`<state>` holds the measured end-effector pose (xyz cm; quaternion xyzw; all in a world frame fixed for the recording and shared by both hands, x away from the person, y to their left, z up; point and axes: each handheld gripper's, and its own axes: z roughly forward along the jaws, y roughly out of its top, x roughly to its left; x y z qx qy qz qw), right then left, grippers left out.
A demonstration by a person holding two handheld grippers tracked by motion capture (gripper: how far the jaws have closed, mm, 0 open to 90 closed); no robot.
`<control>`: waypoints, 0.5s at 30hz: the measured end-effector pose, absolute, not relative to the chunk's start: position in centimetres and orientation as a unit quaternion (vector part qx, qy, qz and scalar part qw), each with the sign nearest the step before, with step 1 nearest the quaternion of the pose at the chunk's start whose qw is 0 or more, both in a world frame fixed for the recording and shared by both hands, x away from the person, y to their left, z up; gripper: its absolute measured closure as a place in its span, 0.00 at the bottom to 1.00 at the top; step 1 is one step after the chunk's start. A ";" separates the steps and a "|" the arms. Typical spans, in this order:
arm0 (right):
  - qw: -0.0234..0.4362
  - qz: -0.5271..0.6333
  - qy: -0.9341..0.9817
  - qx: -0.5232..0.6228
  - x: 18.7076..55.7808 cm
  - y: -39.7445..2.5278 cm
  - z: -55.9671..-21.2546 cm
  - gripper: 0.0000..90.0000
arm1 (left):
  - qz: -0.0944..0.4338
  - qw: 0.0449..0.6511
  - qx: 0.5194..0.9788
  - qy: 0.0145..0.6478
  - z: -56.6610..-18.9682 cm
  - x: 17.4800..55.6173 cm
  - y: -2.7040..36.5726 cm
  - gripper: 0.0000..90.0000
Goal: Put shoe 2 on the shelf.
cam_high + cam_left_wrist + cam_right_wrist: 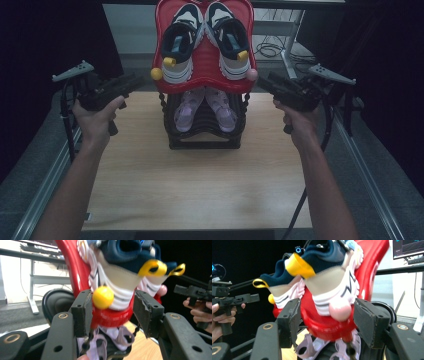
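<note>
A two-tier shoe rack stands at the table's far middle. Its red top tray (205,70) carries a pair of navy-and-white sneakers (182,42) with yellow heel tabs. Lilac shoes (205,107) sit on the black lower tier (202,142). A yellow knob (156,74) marks the tray's left corner and a pink knob (251,74) its right one. My left gripper (131,82) is open and points at the yellow knob (103,297) from just short of it. My right gripper (265,80) is open too, facing the pink knob (340,311). Neither holds anything.
The wooden table (200,185) has metal rails along both sides. Behind the rack are a white desk frame (290,50) and floor cables (267,49). A monitor (408,248) stands at the upper right of the right gripper view. Each gripper's cable hangs by the forearm.
</note>
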<state>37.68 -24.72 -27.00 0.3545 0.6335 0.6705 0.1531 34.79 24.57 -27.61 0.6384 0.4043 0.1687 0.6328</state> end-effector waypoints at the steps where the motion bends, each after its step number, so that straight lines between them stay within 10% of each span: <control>1: 0.154 0.671 0.634 0.352 37.6 -24.9 -27.3 0.43 | 0.169 0.632 0.639 0.405 -28.0 34.5 24.7 0.55; 15: 0.134 0.668 0.640 0.356 35.9 -27.3 -33.5 0.44 | 0.123 0.632 0.646 0.409 -34.6 32.4 24.9 0.55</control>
